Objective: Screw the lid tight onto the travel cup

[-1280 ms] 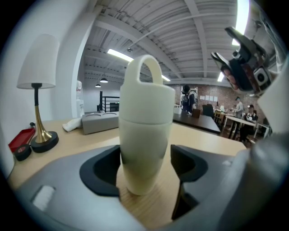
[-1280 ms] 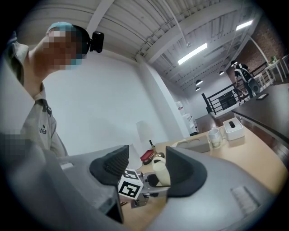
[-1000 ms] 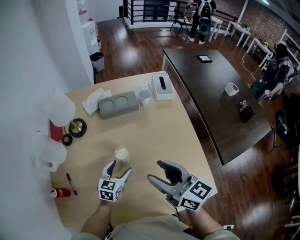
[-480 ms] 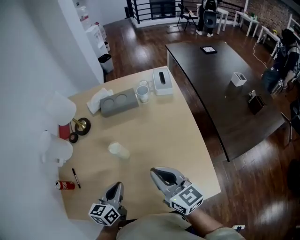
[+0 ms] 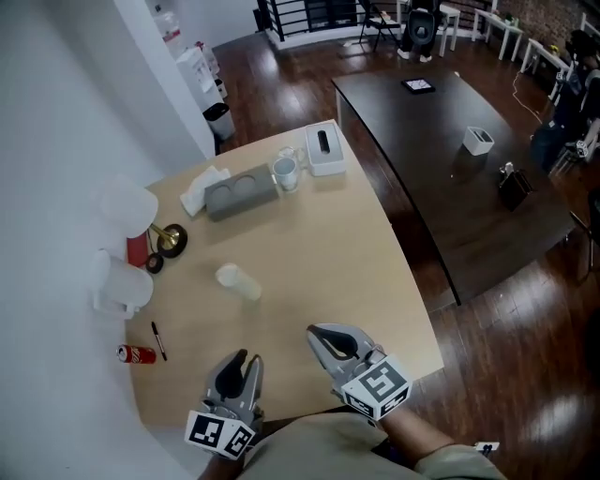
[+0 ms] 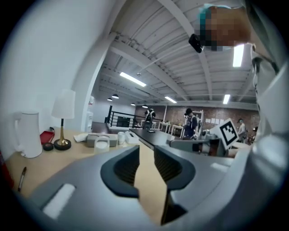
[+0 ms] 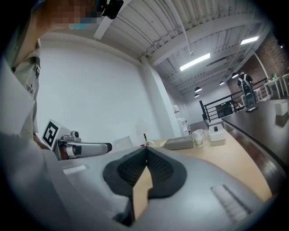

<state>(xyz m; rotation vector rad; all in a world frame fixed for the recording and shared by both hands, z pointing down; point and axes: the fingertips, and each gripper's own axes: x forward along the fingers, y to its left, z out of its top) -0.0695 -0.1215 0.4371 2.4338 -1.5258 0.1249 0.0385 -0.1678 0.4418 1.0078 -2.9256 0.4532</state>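
One travel cup (image 5: pixel 237 281) stands alone on the tabletop (image 5: pixel 319 244), in its left half, about midway between the far and near edges. It is a pale, milky cylinder with a round, lighter top. Whether a lid sits on it cannot be told from the head view. It touches nothing and is well apart from both grippers.

Both grippers are at the near edge. The left gripper (image 5: pixel 246 360) has its jaws a little apart with nothing between them; they have just been opening. The right gripper (image 5: pixel 317 332), just beside it, has its jaws pressed together on nothing, having just closed.

The tabletop is light wood with a curved right edge. Along the far edge lie a white cloth (image 5: pixel 203 187), a grey tray (image 5: pixel 242 192) with two round wells, a clear glass (image 5: pixel 285 172) and a white box (image 5: pixel 324 150). Near the left edge are a lamp (image 5: pixel 131 206) with a white shade, a white jug (image 5: pixel 120 286), a black pen (image 5: pixel 158 340) and a red can (image 5: pixel 136 354) on its side.

Beyond the right edge is a dark table (image 5: pixel 441 141) on a dark wooden floor (image 5: pixel 281 84). A white wall (image 5: pixel 56 141) runs along the left, and a black railing (image 5: pixel 309 14) closes the far end of the room.
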